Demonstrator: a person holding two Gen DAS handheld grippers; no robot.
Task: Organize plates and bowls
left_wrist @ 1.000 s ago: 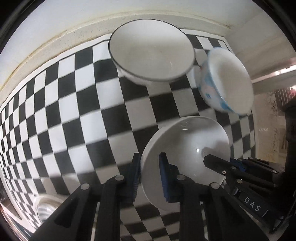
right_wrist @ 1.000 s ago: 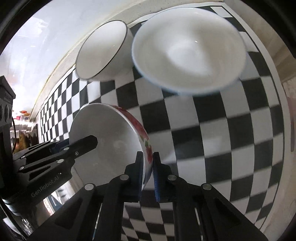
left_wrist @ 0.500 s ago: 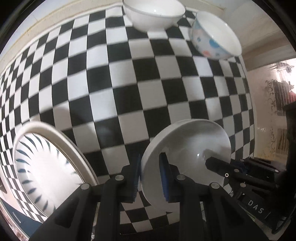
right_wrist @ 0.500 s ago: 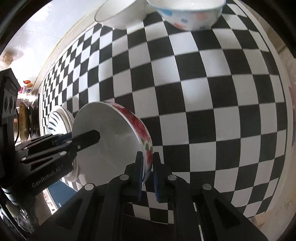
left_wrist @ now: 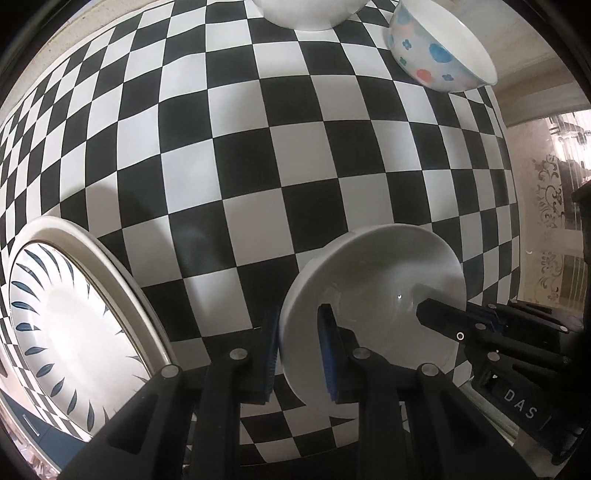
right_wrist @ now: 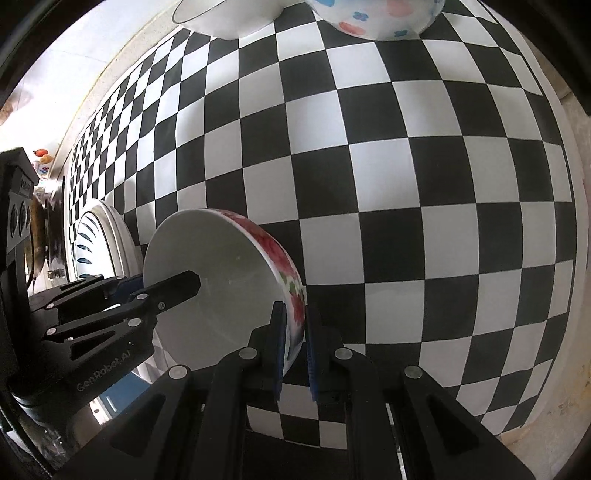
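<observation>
One bowl (left_wrist: 388,288), white inside with red flowers on its outer wall (right_wrist: 291,295), hangs tilted above the checkered cloth, held from both sides. My left gripper (left_wrist: 298,317) is shut on its left rim, one pad inside and one outside. My right gripper (right_wrist: 295,308) is shut on the opposite rim. Each view shows the other gripper's finger reaching into the bowl: the right gripper (left_wrist: 443,317) and the left gripper (right_wrist: 177,286). A large plate (left_wrist: 62,325) with blue leaf marks lies to the left of the bowl, also seen as a plate (right_wrist: 92,240) in the right wrist view.
At the far edge stand a bowl with blue and pink dots (left_wrist: 439,55) and a white bowl with a dark rim (left_wrist: 306,14). The black-and-white checkered cloth (left_wrist: 258,147) covers the table. Its right edge (right_wrist: 576,258) borders a pale counter strip. Dark kitchenware stands far left (right_wrist: 22,221).
Both grippers have carried the bowl back from the two far bowls, which slid to the top of the views. The leaf-marked plate has come into view at the left.
</observation>
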